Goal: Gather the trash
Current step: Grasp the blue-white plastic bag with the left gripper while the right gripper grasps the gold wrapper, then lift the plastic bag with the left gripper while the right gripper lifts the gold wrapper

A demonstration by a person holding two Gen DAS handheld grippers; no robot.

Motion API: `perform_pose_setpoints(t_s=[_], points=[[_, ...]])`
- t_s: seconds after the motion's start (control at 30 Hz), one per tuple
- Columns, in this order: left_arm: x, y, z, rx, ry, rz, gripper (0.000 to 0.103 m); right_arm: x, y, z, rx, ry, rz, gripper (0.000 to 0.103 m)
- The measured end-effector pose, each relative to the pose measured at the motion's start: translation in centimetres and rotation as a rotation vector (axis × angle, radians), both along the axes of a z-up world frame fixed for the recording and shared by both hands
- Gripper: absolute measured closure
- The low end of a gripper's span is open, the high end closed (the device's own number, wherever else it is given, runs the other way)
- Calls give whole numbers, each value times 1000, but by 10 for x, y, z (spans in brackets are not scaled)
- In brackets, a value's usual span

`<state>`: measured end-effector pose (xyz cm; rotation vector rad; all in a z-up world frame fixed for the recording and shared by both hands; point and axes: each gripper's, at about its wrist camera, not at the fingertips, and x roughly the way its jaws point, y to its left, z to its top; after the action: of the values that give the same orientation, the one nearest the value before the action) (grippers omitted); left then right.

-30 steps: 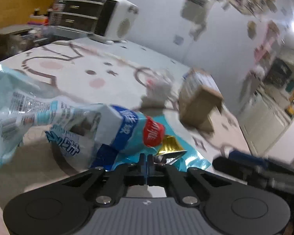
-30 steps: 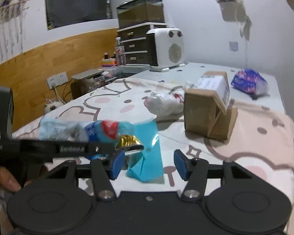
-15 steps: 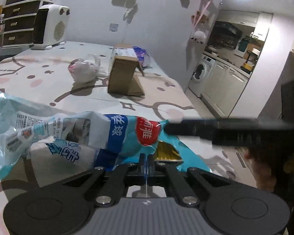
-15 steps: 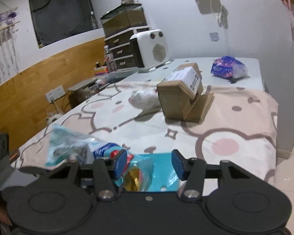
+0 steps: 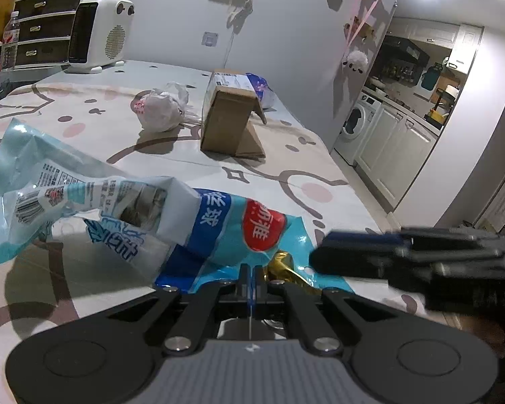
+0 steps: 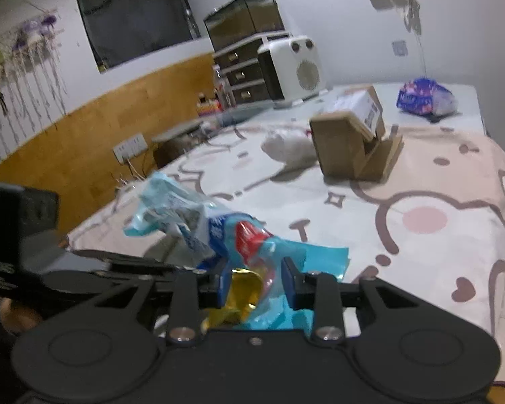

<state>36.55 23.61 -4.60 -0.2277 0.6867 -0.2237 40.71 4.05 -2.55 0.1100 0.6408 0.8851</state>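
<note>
pinching blue wrapper [image 5: 219,235] edge, left tongs [image 5: 251,277] clamped; right tongs [image 6: 255,281] closing, straddling it

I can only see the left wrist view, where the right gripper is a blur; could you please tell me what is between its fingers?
Observer: The right gripper has a crumpled gold foil wrapper and the blue plastic bag's edge between its pads; its jaws have just been closing, not clearly clamped yet.
Operator: Thank you. What is that blue thing behind the cardboard box?
Observer: A blue and purple printed packet, lying apart from the box near the far corner.
</note>
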Motion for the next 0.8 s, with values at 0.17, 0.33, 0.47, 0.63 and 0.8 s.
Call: perform_pose_setpoints(t_s=[0.17, 0.33, 0.47, 0.63, 0.8], points=[[0, 9, 2, -49, 2, 4, 103, -10, 11, -5, -33, 6, 74, 69], [0, 25, 4, -91, 0, 56, 103, -11, 18, -12, -65, 7, 80, 72], [1, 22, 3, -83, 9, 49, 103, -13, 31, -12, -134, -50, 68, 74], [1, 22, 2, -82, 15, 42, 103, -16, 51, -11, -206, -124, 94, 74], [2, 21, 1, -78, 24, 32, 103, -16, 49, -15, -230, -109, 65, 83]])
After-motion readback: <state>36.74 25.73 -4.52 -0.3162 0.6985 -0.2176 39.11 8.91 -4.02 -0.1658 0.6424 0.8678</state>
